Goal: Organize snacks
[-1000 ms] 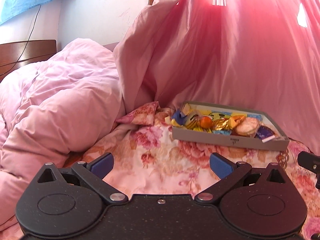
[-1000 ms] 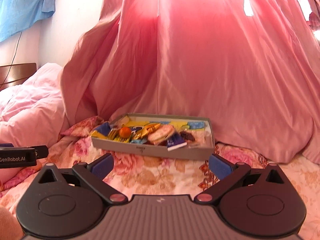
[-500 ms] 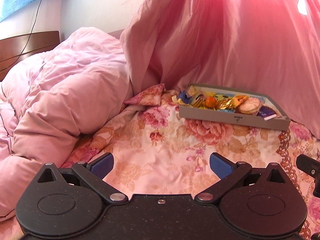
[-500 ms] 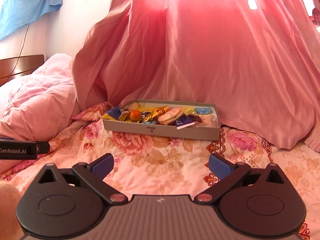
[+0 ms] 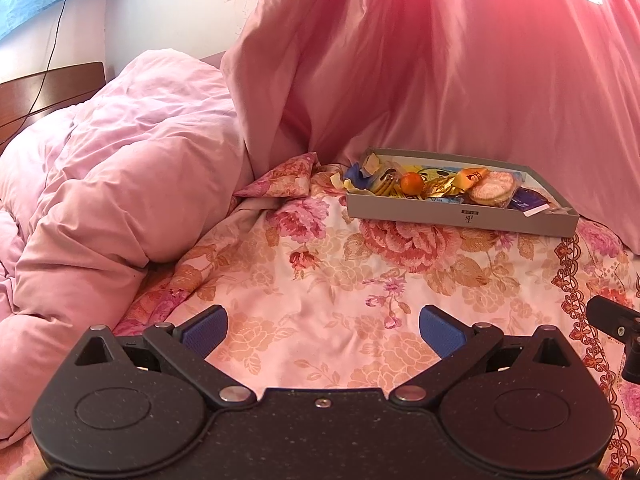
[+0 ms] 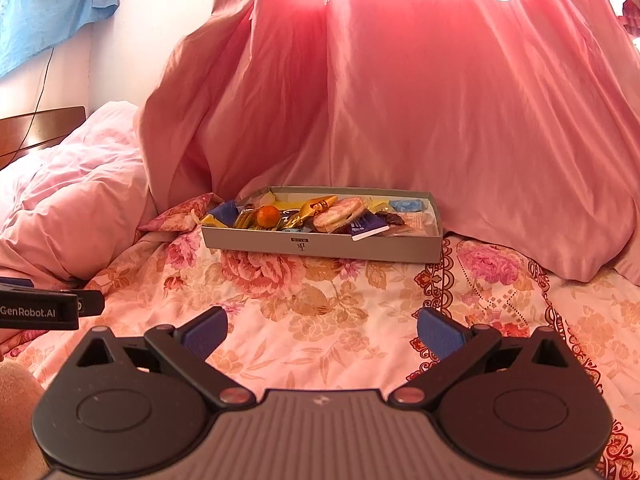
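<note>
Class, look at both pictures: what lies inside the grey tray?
The grey tray holds an orange ball, a round pink biscuit pack and mixed wrapped snacks; the tray floor beneath them is mostly covered.

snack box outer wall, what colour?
Grey, with a small dark logo mid-front. The snack box shows best in the right wrist view.

A shallow grey cardboard tray [image 6: 320, 245] sat on the floral bedspread [image 6: 320, 312], just in front of a hanging pink curtain [image 6: 400, 100]. It held mixed snacks: a small orange [image 6: 268, 216], a gold-wrapped sweet [image 6: 314, 205], round pink wafers [image 6: 340, 210], a dark blue packet [image 6: 366, 226] and a light blue packet [image 6: 406, 204]. The right gripper [image 6: 322, 330] hung well short of the tray, its blue-padded jaws spread wide, nothing between them. The left gripper [image 6: 48, 308] showed at the left edge.
</note>
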`<state>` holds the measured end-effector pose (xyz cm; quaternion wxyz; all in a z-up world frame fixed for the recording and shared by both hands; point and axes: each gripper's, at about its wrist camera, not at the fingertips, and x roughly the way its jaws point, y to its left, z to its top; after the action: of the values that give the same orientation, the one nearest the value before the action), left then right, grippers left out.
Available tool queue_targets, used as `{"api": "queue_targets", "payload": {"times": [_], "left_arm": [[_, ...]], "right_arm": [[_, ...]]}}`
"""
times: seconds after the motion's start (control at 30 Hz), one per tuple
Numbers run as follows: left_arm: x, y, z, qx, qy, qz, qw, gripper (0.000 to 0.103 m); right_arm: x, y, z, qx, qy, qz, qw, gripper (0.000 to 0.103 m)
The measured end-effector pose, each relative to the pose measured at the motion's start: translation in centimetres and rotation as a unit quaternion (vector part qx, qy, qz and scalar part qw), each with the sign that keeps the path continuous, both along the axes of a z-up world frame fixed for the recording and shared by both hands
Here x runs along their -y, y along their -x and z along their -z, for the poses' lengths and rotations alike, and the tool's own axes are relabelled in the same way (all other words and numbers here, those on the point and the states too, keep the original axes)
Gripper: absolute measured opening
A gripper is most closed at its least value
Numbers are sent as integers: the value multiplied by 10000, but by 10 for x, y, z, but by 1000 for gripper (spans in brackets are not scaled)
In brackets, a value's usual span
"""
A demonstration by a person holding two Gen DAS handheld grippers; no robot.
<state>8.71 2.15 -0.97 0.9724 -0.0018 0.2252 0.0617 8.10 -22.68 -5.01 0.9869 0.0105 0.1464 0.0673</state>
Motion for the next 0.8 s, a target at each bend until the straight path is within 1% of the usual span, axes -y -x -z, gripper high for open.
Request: {"api": "queue_targets", "payload": {"times": [0.8], "left_arm": [[-1, 0, 0, -4, 4, 2, 10000, 102]], "right_arm": [[-1, 1, 1, 1, 1, -15, 10000, 103]]}}
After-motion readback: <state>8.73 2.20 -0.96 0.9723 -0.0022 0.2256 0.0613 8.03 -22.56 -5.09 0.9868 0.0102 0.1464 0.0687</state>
